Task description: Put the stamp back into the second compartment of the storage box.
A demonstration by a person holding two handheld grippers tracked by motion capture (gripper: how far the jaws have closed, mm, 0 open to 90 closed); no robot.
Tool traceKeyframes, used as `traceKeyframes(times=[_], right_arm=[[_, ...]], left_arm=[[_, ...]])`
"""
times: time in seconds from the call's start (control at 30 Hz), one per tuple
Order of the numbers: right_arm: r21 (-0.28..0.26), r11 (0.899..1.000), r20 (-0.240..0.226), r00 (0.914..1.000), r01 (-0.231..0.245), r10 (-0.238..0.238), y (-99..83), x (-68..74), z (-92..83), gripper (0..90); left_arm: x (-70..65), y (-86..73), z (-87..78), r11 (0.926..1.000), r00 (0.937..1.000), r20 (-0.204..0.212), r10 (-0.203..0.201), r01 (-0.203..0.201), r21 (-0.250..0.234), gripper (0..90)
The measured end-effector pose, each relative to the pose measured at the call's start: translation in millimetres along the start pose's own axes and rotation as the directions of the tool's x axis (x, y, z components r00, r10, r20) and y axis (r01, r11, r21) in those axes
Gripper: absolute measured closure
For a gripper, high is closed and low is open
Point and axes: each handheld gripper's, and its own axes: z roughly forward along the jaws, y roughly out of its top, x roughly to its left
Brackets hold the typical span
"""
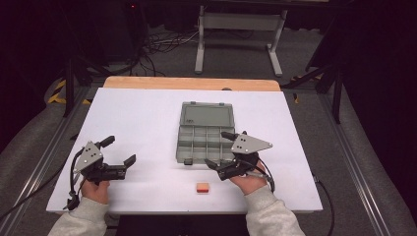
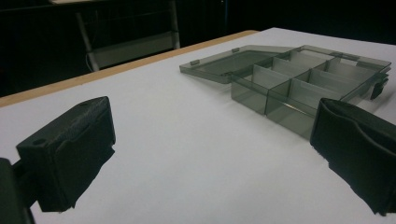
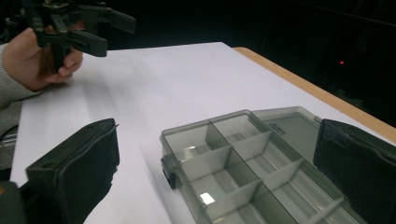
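Observation:
A grey see-through compartment box [image 1: 202, 143] lies open at the table's middle, its lid [image 1: 206, 115] folded flat on the far side and its compartments bare. A small orange block [image 1: 202, 187] sits near the front edge. My left gripper [image 1: 118, 151] is held open at the front left, well apart from the box [image 2: 299, 79], and nothing is between its jaws [image 2: 212, 154]. My right gripper [image 1: 220, 149] is open at the box's front right corner, one jaw over the compartments, holding nothing. In the right gripper view its jaws frame the box [image 3: 224, 154].
The white tabletop [image 1: 142, 118] has a wooden strip [image 1: 192, 82] along its far edge. Table legs and cables [image 1: 162, 44] stand on the dark floor beyond. The person's hand [image 3: 32, 60] with the left gripper [image 3: 100, 30] is across the table in the right gripper view.

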Motion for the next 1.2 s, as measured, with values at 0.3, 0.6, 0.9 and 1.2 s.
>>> traceKeyframes(times=[0.3, 0.6, 0.9, 1.2], right_arm=[[0.039, 0.999, -0.065, 0.9974, 0.034, -0.031, 9.2, 5.5, 12.1, 1.0], [0.124, 0.991, -0.162, 0.9861, 0.055, -0.034, 13.4, 8.5, 21.9, 0.1], [0.254, 0.961, -0.231, 0.9715, 0.111, -0.051, 17.0, 16.1, 28.6, 1.5], [0.345, 0.924, -0.289, 0.9551, 0.166, -0.063, 16.8, 20.1, 35.5, 3.2]], left_arm=[[0.0, 0.0, -0.1, 1.0000, 1.0000, 0.001, -0.001, 0.001, 0.000, 0.9], [-0.1, 0.1, 0.0, 1.0000, 1.0000, 0.003, 0.002, -0.002, -0.001, 0.9], [-0.2, 0.1, 0.0, 1.0000, 1.0000, 0.004, 0.003, -0.003, -0.001, 0.9], [-0.3, 0.0, 0.1, 1.0000, 1.0000, 0.006, 0.003, -0.003, -0.003, 0.9]])
